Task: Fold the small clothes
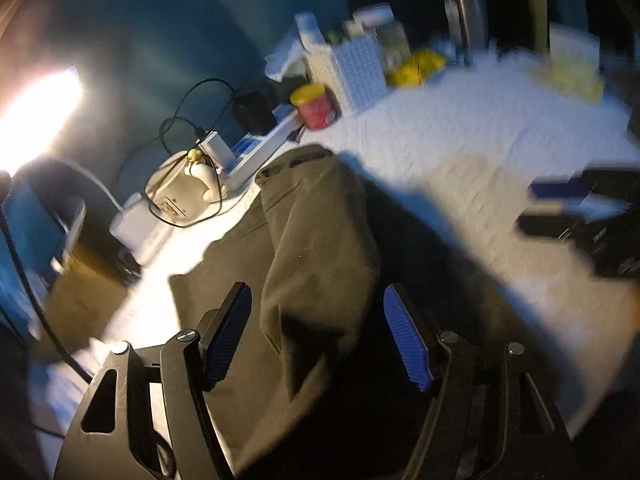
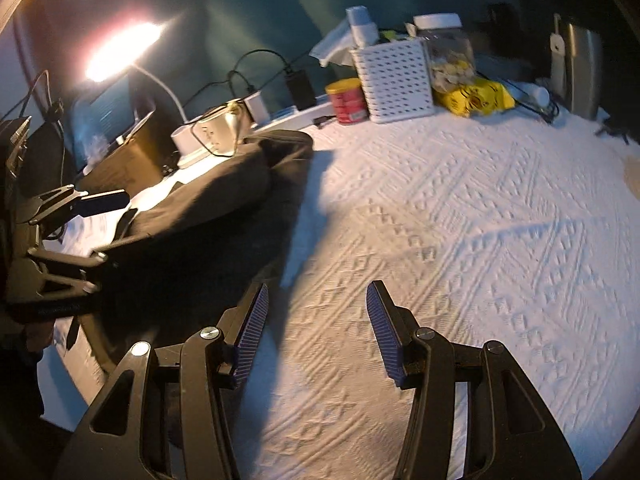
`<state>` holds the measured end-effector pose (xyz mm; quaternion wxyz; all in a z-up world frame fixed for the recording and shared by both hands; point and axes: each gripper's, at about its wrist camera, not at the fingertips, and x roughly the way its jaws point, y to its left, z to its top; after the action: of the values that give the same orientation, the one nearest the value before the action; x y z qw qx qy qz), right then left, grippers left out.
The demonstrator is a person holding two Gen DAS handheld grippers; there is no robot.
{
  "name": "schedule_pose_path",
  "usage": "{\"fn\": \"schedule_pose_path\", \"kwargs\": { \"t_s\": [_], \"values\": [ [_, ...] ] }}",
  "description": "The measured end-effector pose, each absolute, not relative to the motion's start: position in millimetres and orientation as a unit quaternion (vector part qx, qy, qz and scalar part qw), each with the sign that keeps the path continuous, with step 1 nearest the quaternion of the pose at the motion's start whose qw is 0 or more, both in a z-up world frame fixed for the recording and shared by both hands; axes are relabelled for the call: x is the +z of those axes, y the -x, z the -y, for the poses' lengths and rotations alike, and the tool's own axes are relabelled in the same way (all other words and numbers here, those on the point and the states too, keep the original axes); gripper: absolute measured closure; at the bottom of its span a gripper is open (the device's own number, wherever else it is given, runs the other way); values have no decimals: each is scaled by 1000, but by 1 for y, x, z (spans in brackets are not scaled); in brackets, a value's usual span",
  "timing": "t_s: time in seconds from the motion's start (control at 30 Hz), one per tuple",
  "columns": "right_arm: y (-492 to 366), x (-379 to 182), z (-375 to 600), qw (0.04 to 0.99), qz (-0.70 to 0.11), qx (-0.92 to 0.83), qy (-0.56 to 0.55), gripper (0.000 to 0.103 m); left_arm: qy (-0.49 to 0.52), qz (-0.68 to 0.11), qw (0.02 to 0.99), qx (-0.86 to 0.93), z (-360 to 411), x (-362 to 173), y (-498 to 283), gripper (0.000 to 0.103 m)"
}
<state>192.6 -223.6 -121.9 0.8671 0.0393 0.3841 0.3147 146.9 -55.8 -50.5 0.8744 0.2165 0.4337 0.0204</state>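
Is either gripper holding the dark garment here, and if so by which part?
Neither: left gripper hangs open over the dark olive-brown garment; right gripper is open above the white patterned bedspread.

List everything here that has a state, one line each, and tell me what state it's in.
Left gripper: open, over the garment, gripping nothing.
Right gripper: open, over bare bedspread.
Garment: dark, bunched and partly folded, lying on the bedspread.
Lamp: on.
Red can: upright, yellow lid on.
Jar: upright, white lid on.
White basket: upright.
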Motion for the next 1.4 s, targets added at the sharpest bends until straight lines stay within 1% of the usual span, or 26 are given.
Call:
{"fn": "schedule_pose_path", "kwargs": {
  "t_s": [0.07,0.13,0.23,0.6,0.63,0.77,1.0,1.1,1.2,1.3,1.4],
  "values": [
    [-196,-124,222,866,-387,316,-37,48,-265,-436,859,48,56,-64,-156,34],
    [-198,-125,218,864,-389,317,-35,48,-274,-445,850,62,47,-72,-161,34],
    [-202,-128,210,862,-394,319,-28,48,-263,-451,849,86,24,-77,-166,34],
    [-208,-131,161,848,-412,333,17,48,-143,-459,863,152,-74,-85,-170,34],
    [-208,-131,157,847,-413,333,21,48,-113,-464,867,145,-86,-87,-170,32],
    [-210,-131,145,847,-416,330,33,48,-10,-458,883,101,-116,-88,-163,32],
    [-224,-128,137,850,-420,315,29,48,39,-440,895,58,-130,-83,-159,33],
    [-233,-123,136,854,-417,309,31,48,71,-427,901,32,-138,-77,-161,35],
    [-245,-116,136,859,-408,308,35,48,95,-412,906,2,-140,-71,-163,35],
    [-261,-110,135,865,-400,299,41,48,84,-392,916,-21,-133,-64,-165,35],
    [-278,-105,136,869,-394,299,32,48,46,-387,920,-30,-123,-64,-171,35]
  ]
}}
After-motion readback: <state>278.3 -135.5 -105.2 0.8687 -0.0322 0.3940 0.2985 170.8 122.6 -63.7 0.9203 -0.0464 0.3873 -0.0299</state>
